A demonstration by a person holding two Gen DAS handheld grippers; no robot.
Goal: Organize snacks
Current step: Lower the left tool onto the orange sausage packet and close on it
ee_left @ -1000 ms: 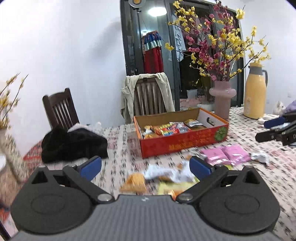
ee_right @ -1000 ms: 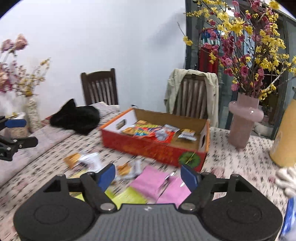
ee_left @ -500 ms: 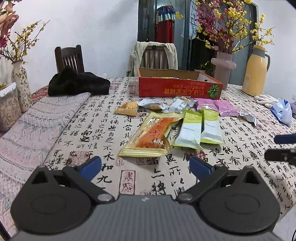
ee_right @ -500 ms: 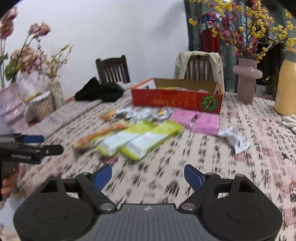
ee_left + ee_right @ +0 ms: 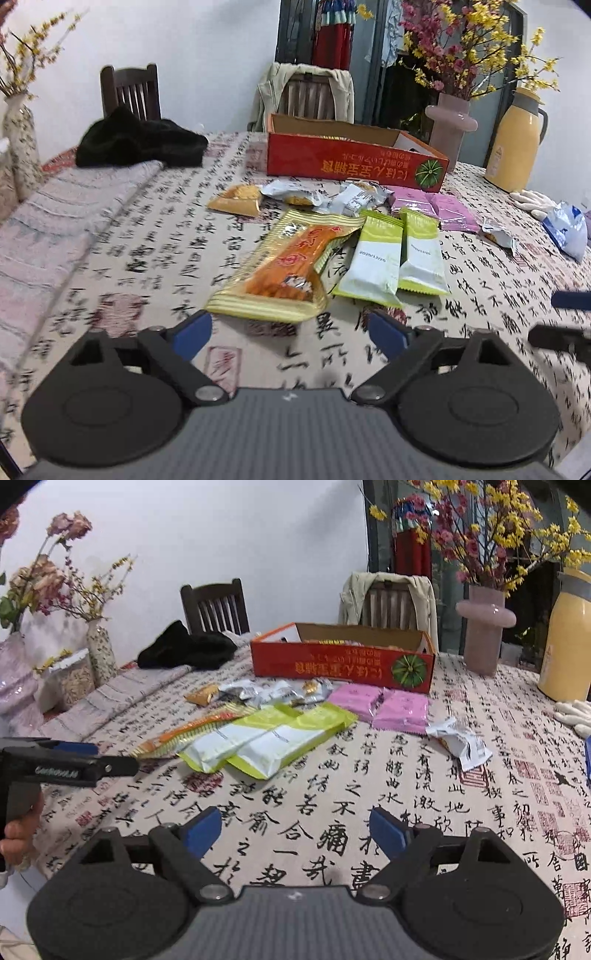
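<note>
left tongs (image 5: 290,334) closing, empty, near orange packet (image 5: 286,266).

Glossy yellow plastic snack wrapper (image 5: 280,266) lies on the matt printed cloth of the counter (image 5: 147,254), before a matt red cardboard box (image 5: 351,166).

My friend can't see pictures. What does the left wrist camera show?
The open left tool hangs above a table, empty, just behind an orange snack packet. Two green packets lie beside it, with a red box farther back.
</note>
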